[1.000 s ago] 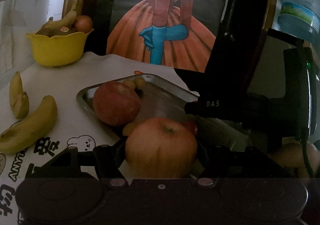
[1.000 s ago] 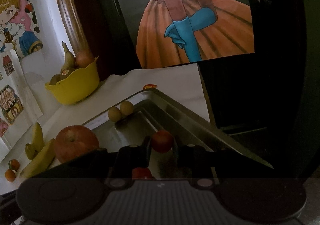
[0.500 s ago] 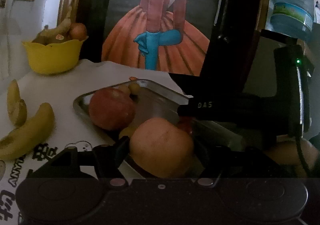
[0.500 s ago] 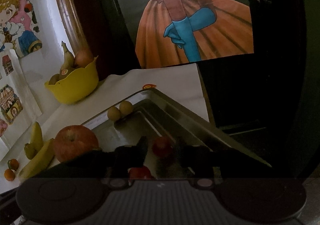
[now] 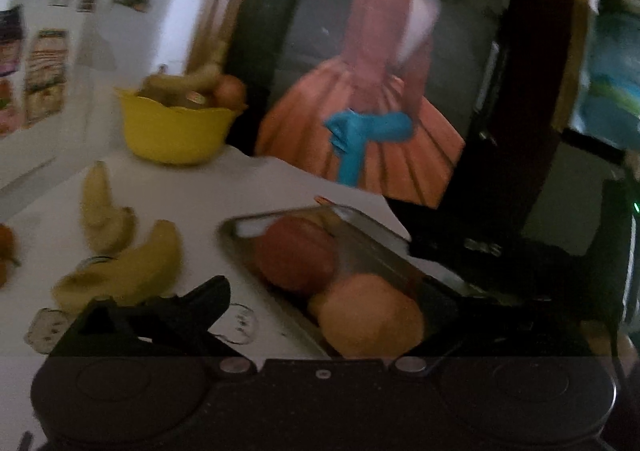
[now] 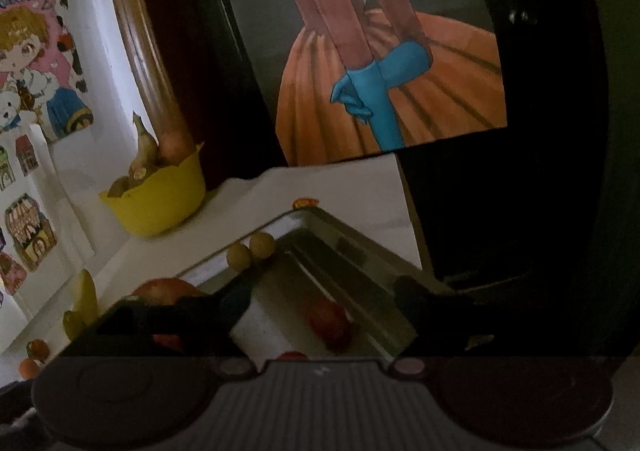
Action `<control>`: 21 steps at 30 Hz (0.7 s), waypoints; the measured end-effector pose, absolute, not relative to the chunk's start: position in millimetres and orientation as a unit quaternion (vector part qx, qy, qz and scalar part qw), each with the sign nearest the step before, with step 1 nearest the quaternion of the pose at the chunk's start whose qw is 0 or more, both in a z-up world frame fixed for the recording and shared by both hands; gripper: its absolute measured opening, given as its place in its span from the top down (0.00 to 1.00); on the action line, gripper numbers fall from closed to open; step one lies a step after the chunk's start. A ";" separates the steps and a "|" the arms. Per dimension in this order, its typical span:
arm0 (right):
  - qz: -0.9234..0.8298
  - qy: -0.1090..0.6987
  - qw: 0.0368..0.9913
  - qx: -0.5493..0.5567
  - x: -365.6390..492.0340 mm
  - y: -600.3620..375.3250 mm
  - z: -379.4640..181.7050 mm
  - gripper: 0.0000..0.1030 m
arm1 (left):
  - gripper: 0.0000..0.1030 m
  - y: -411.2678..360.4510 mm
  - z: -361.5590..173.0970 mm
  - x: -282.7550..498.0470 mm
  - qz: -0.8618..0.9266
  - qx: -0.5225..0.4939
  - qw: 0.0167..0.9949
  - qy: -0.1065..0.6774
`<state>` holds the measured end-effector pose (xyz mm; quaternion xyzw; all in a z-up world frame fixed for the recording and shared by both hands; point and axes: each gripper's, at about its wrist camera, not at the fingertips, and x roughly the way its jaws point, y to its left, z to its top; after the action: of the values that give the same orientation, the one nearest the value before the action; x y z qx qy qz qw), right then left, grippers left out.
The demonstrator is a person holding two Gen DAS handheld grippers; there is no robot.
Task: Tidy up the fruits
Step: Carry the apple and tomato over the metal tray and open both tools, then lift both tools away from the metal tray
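A metal tray [image 5: 240, 225] lies on the white table. In it sit a red apple [image 5: 296, 255] and a paler orange-red apple [image 5: 372, 321]. My left gripper [image 5: 340, 315] is open, its fingers spread wide either side of the pale apple, which rests in the tray. My right gripper [image 6: 324, 301] is open over the tray [image 6: 360, 247]; a small red fruit [image 6: 330, 321] lies on the tray floor between its fingers. Two small yellow-green fruits [image 6: 250, 251] sit at the tray's far corner. The red apple [image 6: 166, 289] shows behind the right gripper's left finger.
A yellow bowl [image 5: 172, 131] with a banana and other fruit stands at the back left. Bananas [image 5: 128, 267] lie on the table left of the tray. Small orange fruits [image 6: 34, 357] sit at the far left. A framed picture [image 5: 372, 99] stands behind.
Both grippers have opened. The left let go of the pale apple, now in the tray, and lifted back. The right let go of the small red fruit, now on the tray floor.
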<state>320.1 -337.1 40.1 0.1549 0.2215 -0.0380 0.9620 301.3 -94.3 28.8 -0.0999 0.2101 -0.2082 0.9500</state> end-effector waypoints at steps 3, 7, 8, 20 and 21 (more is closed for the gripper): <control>-0.048 0.210 0.965 0.150 318.4 -335.7 42.9 0.10 | 0.01 -80.8 30.0 300.1 -0.184 -0.124 0.954 0.203; -0.054 0.200 0.968 0.139 316.1 -331.5 46.3 0.03 | 0.01 -64.5 32.2 297.6 -0.151 -0.154 0.958 0.190; -0.056 0.198 0.969 0.135 315.5 -329.6 47.4 0.02 | 0.01 -61.1 33.0 297.1 -0.145 -0.161 0.958 0.186; -0.077 0.129 0.987 0.055 264.4 -274.6 85.5 0.00 | 0.01 -6.9 52.6 260.2 -0.084 -0.167 0.967 0.173; -0.076 0.125 0.988 0.053 256.7 -269.3 86.9 0.00 | 0.01 -0.3 54.4 255.2 -0.078 -0.166 0.968 0.173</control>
<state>256.7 -269.3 86.9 0.0531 0.1254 -0.0762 0.9877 255.2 -0.3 54.4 -0.1656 0.1728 -0.0783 0.9678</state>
